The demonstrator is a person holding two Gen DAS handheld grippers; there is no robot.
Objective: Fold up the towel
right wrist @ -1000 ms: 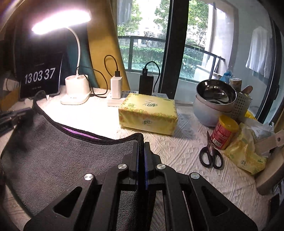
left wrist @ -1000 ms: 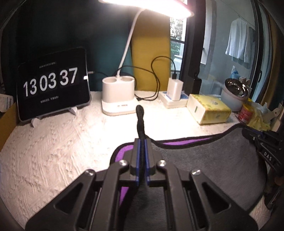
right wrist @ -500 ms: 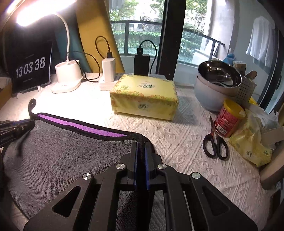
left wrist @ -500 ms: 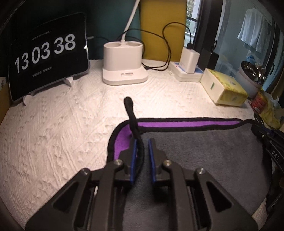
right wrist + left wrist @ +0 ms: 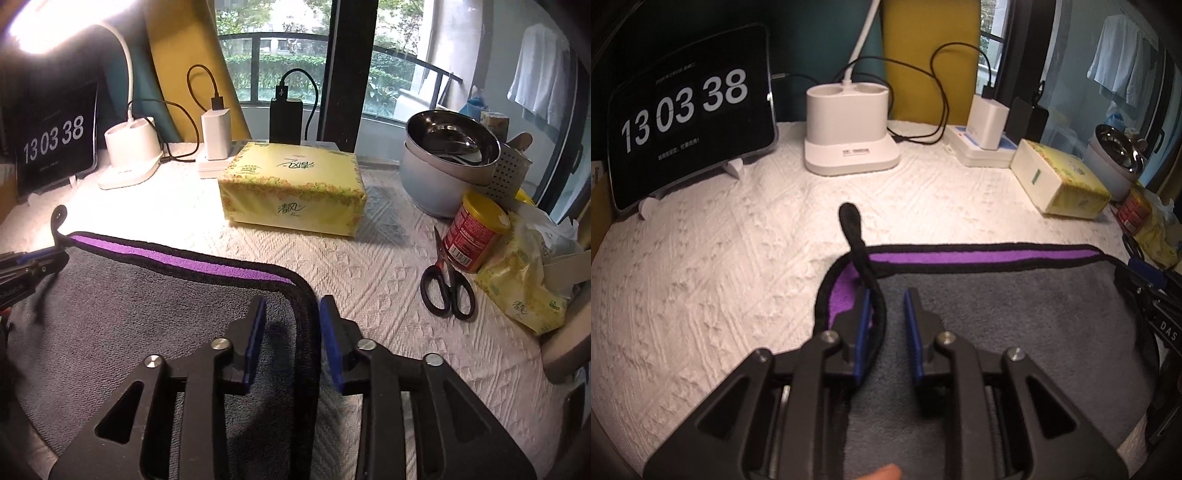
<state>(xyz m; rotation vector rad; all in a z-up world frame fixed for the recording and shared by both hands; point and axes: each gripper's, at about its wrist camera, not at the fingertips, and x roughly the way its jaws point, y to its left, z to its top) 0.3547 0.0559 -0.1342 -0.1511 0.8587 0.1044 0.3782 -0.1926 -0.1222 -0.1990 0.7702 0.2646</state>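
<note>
A grey towel (image 5: 1015, 332) with black edging and a purple underside lies folded on the white tablecloth; it also shows in the right wrist view (image 5: 129, 314). A purple strip (image 5: 979, 256) of the lower layer shows along its far edge. My left gripper (image 5: 886, 299) is open over the towel's left far corner, with the black hanging loop (image 5: 851, 218) lying ahead of it. My right gripper (image 5: 291, 306) is open over the towel's right far corner, with the black edging between its jaws.
A tablet clock (image 5: 687, 110) and a white lamp base (image 5: 849, 136) stand at the back left. A yellow tissue pack (image 5: 291, 188), charger blocks (image 5: 216, 136), steel bowls (image 5: 450, 158), a red can (image 5: 476, 232), scissors (image 5: 447, 284) and a yellow bag (image 5: 528, 288) lie to the right.
Both grippers lowered the towel's far edge onto the table and opened, letting go of the corners. The clock went from 13:03:37 to 13:03:38.
</note>
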